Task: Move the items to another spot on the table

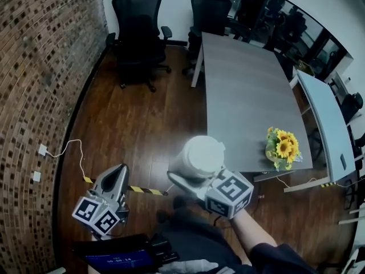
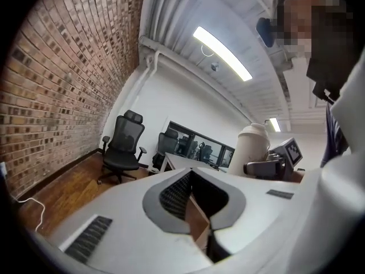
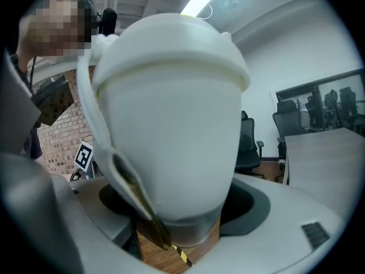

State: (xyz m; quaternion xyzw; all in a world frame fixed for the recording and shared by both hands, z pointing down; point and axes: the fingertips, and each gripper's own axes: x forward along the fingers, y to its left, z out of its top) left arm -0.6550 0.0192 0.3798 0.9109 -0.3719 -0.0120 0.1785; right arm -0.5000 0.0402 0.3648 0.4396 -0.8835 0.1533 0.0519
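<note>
A white lidded jug [image 1: 199,154] with a side handle hangs over the wooden floor, just off the near end of the grey table [image 1: 245,90]. My right gripper [image 1: 183,177] is shut on the jug's lower body, and the jug [image 3: 171,119] fills the right gripper view between the jaws [image 3: 177,233]. My left gripper [image 1: 121,171] is lower left over the floor, its jaws shut with nothing between them [image 2: 193,178]. From the left gripper view the jug [image 2: 251,147] shows to the right. A vase of sunflowers [image 1: 282,147] stands at the table's near right corner.
Two black office chairs [image 1: 138,27] stand at the table's far end. A brick wall [image 1: 40,67] runs along the left, with a white cable [image 1: 68,147] and striped tape [image 1: 140,189] on the floor. A second desk [image 1: 328,124] is at the right.
</note>
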